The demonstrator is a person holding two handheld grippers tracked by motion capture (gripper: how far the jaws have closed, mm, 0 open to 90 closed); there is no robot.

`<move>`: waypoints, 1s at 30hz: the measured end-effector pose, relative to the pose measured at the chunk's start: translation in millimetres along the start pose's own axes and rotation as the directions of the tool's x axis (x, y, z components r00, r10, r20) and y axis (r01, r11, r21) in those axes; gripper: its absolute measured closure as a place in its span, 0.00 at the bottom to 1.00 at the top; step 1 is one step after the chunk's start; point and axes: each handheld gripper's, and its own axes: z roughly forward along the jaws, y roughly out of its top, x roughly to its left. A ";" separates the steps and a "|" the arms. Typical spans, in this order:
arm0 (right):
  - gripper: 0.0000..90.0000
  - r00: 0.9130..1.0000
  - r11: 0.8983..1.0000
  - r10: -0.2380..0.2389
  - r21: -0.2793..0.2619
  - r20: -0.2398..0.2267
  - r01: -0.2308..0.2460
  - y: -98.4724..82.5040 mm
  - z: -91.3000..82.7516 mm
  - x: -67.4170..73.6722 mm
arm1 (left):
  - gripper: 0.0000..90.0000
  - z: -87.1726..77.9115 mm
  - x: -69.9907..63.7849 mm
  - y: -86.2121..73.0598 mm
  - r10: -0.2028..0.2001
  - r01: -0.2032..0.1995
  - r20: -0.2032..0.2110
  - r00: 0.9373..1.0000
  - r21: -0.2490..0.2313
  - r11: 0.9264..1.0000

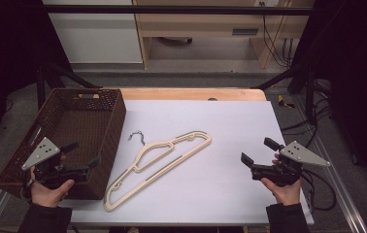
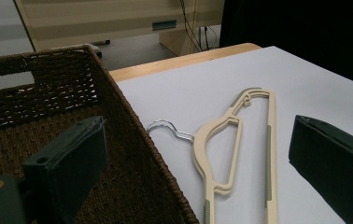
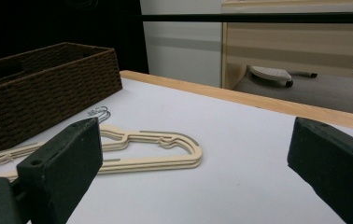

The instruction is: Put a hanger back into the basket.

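1. Both hands are resting at the near edge of the bench [image 1: 230,204], one on each side, each holding a gripper level and pointing inward.
2. Left gripper [image 1: 82,159] is hovering over the near right corner of the woven basket [image 1: 114,121], jaws spread wide with nothing between them; in the left gripper view its jaws are framing the basket's rim and the hanger beyond.
3. Right gripper [image 1: 258,151] is hanging above bare white bench surface, well apart from the work, jaws likewise spread and empty. Judgement: both are poised at a ready stance, wide enough to take hold.
4. Cream hanger [image 1: 158,162] is lying flat on the bench between the two grippers, just beside the basket's right wall, running diagonally from near-left to far-right. Its metal hook [image 1: 137,136] is pointing toward the basket. It looks like more than one stacked together, judging from the right gripper view.
5. Basket is sitting empty at the bench's left edge, probably placed as the receiving container.
6. Farther off, light wooden furniture [image 1: 201,24] and cables [image 1: 278,43] are standing on the floor.
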 end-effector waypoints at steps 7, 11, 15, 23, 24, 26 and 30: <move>0.04 1.000 1.000 0.002 0.002 -0.003 -0.002 0.3 0.2 -0.5 | 0.06 0.2 1.0 4.5 -0.004 0.004 0.001 1.000 0.004 1.000; 0.04 1.000 1.000 -0.014 0.019 -0.003 0.014 0.9 3.7 2.5 | 0.06 4.7 -1.7 11.0 0.008 -0.008 0.011 1.000 0.013 1.000; 0.05 1.000 0.999 -0.024 0.034 -0.012 0.024 1.3 6.4 5.6 | 0.07 8.0 -7.5 16.6 0.029 -0.030 0.033 0.999 0.028 0.999; 0.05 0.999 0.998 -0.029 0.046 -0.034 0.031 1.7 10.1 9.7 | 0.10 22.1 -20.9 24.0 0.055 -0.060 0.065 0.996 0.077 0.995; 0.05 0.999 0.998 -0.029 0.046 -0.034 0.031 1.7 10.1 9.7 | 0.11 22.1 -20.9 24.0 0.055 -0.060 0.065 0.996 0.077 0.995; 0.05 0.999 0.998 -0.031 0.054 -0.036 0.033 1.7 10.4 9.7 | 0.12 28.2 -25.0 25.6 0.057 -0.064 0.078 0.995 0.096 0.993; 0.05 0.999 0.998 -0.026 0.057 -0.039 0.028 1.9 10.6 9.6 | 0.13 43.2 -34.9 29.0 0.072 -0.084 0.097 0.993 0.127 0.988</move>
